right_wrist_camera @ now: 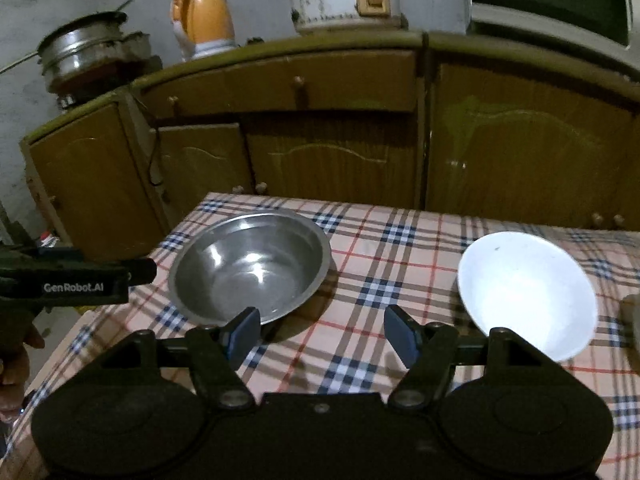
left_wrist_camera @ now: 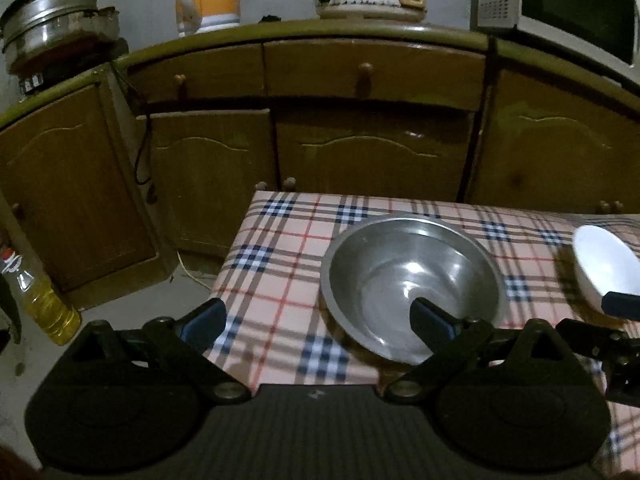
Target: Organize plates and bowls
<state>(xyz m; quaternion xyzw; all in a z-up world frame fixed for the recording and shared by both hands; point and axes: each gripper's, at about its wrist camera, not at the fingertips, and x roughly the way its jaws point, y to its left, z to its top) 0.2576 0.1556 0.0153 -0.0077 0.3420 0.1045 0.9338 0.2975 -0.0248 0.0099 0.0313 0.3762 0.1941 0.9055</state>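
Left gripper (left_wrist_camera: 318, 322) and right gripper (right_wrist_camera: 320, 334), jaws wide apart and empty, hover above a checked tablecloth (right_wrist_camera: 372, 276) holding a steel bowl (right_wrist_camera: 250, 262) and a white bowl (right_wrist_camera: 526, 290).

The microwave (left_wrist_camera: 576, 12) and pale object (right_wrist_camera: 632, 320) are cut off.

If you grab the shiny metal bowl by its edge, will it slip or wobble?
Probably a bit. The metal bowl looks smooth and glossy, so the pads may slide on its thin rim. It seems light and stiff, unlikely to bend or break. Its rounded sides suggest it could rock on the checked tablecloth if pushed.
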